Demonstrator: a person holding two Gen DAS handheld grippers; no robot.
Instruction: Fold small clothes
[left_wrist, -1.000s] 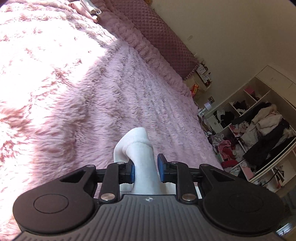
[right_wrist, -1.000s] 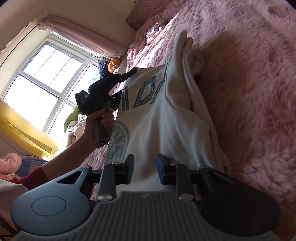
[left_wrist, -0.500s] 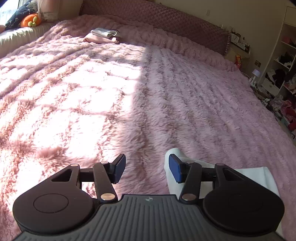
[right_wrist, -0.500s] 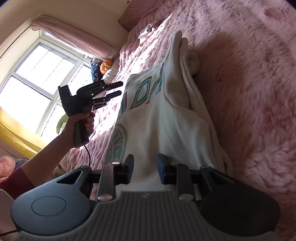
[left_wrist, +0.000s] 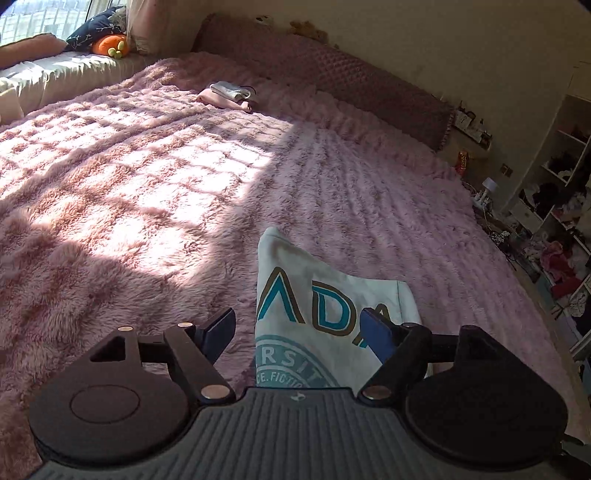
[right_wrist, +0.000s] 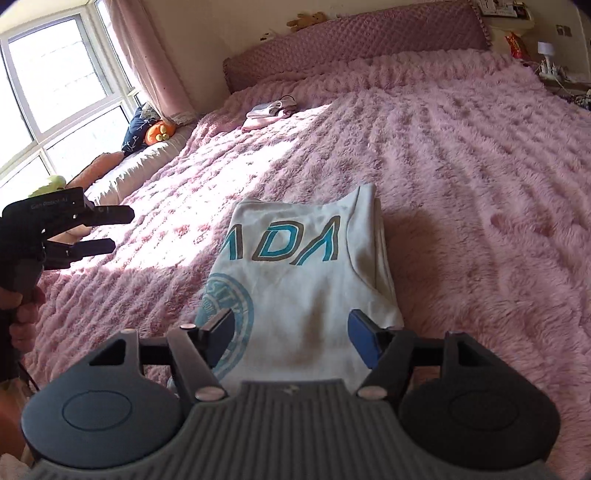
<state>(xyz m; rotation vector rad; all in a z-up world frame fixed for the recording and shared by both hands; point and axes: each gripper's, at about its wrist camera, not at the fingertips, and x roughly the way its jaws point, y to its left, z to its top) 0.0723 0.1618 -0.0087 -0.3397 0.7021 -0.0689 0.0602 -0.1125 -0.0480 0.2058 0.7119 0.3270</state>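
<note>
Shirt (right_wrist: 295, 280), white with teal lettering and a round crest, lies on the pink blanket (right_wrist: 461, 155), already doubled lengthwise into a narrow strip: a sleeveless armhole edge sits stacked along its right side in the right wrist view, and the crest is cut by the fold on the left. It rests on the near part of the blanket, well apart from the small pile (right_wrist: 267, 110) of folded clothes up by the headboard (right_wrist: 351, 40).

Neither tool has hold of anything. The right gripper (right_wrist: 293, 332) hangs above the near end of the shirt, its jaws opening wide, with cloth seen below the gap but no pad pressing on it. The left gripper (left_wrist: 299, 330) is likewise opening, nearly at full spread, raised above the shirt's left edge; from the right wrist view it shows off to the left of the shirt (right_wrist: 88, 230), clear of the fabric, held in the person's hand (right_wrist: 22, 310).

So the long fold looks done and released. What seems left is folding the strip crosswise, end to end, into a compact packet, then probably carrying it over to the pile by the headboard.
</note>
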